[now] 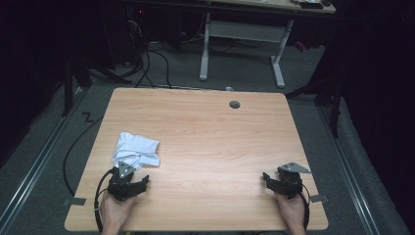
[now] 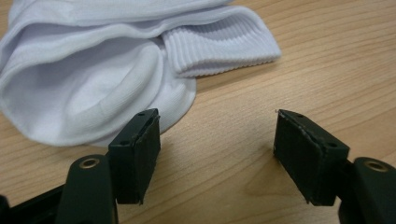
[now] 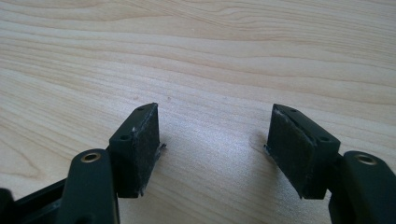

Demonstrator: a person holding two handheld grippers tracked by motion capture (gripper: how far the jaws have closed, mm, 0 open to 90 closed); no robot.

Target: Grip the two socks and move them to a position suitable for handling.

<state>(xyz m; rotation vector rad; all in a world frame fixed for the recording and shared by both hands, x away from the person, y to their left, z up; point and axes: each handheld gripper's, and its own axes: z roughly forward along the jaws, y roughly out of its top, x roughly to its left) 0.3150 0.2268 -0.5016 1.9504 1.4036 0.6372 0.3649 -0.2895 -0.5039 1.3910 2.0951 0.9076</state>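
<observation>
Presently, item one: socks [image 1: 136,150], white, ribbed cuffs, lying in a loose bundle on the tabletop [image 1: 210,142] near its left edge, toward the near-left corner. In the left gripper view the bundle [image 2: 107,65] shows several overlapping folds and a cuff lying across the top.

Item two: left hand-held gripper [image 1: 128,183], near the near-left corner, just short of the bundle. Jaws spread wide, nothing between them; one pad [image 2: 137,151] sits just at the hem of the cloth, the other over bare wood.

Item three: right hand-held gripper [image 1: 281,180], near the near-right corner, well apart from the socks. Jaws likewise released, over bare wood [image 3: 210,60].

Risks, as judged:
- The pinch may take only the top fold; cause, layered cloth with no firm edge. The rest would then drag or drop on lifting.
- The bundle may slide away toward the far edge instead of being gripped; cause, a low, pushing approach on smooth wood.
- Both socks may come up together when one is wanted; cause, the cuffs overlapping.
- The pad may close on wood short of the cloth; cause, the present offset of the jaws to the bundle's side.
</observation>
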